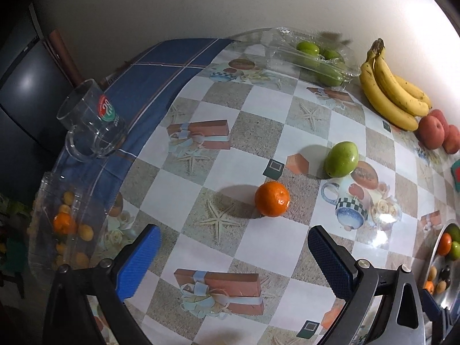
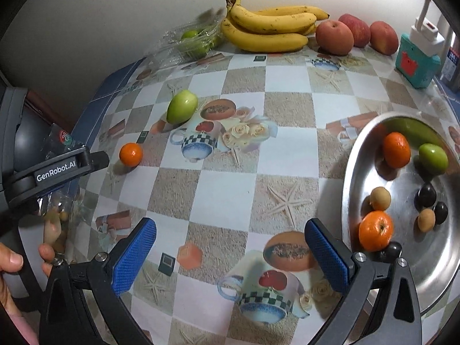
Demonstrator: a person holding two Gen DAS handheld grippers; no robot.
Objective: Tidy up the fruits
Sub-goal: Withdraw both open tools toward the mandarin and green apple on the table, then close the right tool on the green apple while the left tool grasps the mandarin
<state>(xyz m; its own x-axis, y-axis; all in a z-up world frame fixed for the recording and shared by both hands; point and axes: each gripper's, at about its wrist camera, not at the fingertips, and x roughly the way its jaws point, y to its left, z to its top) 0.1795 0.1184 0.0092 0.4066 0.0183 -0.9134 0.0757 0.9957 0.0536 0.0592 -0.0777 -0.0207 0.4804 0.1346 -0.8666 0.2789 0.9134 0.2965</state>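
A loose orange (image 1: 272, 199) (image 2: 130, 154) lies on the patterned tablecloth, with a green fruit (image 1: 341, 159) (image 2: 181, 106) just beyond it. My left gripper (image 1: 234, 240) is open, its blue pads short of the orange and nothing between them. The right gripper (image 2: 230, 234) is also open and empty, just left of a steel plate (image 2: 431, 256) (image 1: 437, 251). On the plate sit two oranges (image 2: 375, 231), a green fruit (image 2: 433, 154) and several small brown and dark fruits.
Bananas (image 2: 268, 27) (image 1: 391, 89), red apples (image 2: 335, 36) and a clear pack of green fruits (image 1: 316, 57) line the wall. A glass mug (image 1: 92, 118) and a clear box of small fruits (image 1: 63, 224) stand at the left edge. A teal box (image 2: 417, 57) is far right.
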